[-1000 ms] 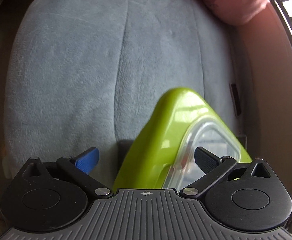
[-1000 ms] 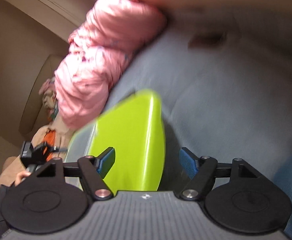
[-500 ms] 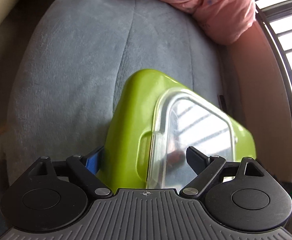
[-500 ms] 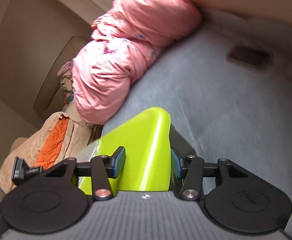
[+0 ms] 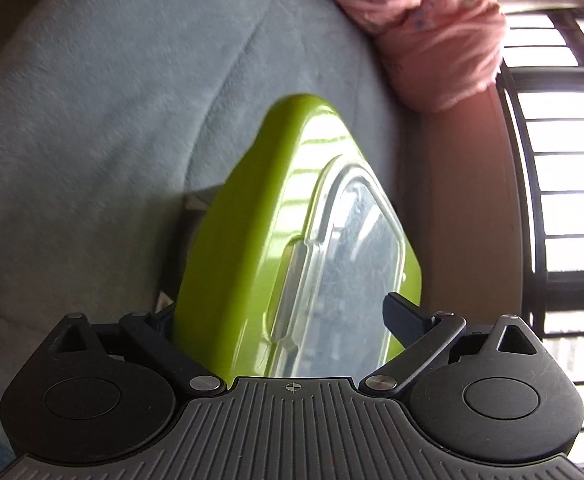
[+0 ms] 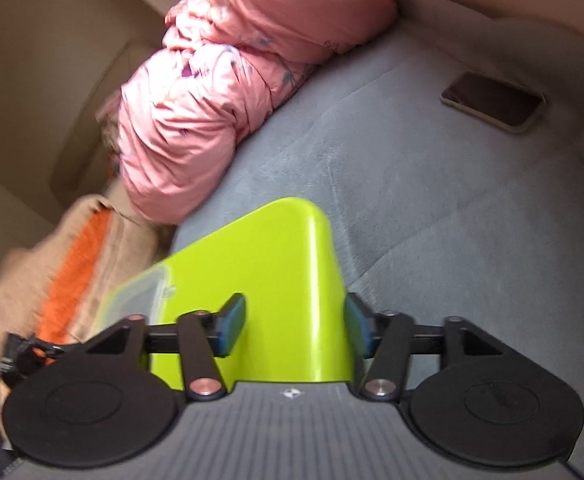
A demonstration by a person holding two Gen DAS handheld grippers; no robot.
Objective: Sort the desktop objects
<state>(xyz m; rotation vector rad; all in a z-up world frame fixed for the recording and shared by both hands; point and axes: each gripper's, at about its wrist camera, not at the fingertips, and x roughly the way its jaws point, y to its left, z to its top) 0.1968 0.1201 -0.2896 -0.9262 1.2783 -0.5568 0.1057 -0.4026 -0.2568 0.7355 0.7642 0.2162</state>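
A lime-green box with a clear plastic lid (image 5: 252, 240) is held tilted above a grey-blue plush cushion (image 5: 92, 120). My left gripper (image 5: 280, 316) straddles one edge of it, with the left finger against the green side and the right finger (image 5: 401, 316) over the lid. In the right wrist view my right gripper (image 6: 295, 328) is closed on the green box (image 6: 276, 264), with both blue pads pressed on its sides. The clear lid (image 6: 144, 296) shows at the box's left.
A pink padded jacket (image 6: 232, 80) lies at the cushion's far end, also in the left wrist view (image 5: 431, 28). A dark phone (image 6: 493, 101) lies on the cushion at the far right. An orange and tan cloth (image 6: 76, 256) lies to the left. A barred window (image 5: 563, 200) is on the right.
My right gripper closed from open onto the green box. My left gripper's fingers came against the box. The box lifted and turned over the cushion, and the phone came into view.
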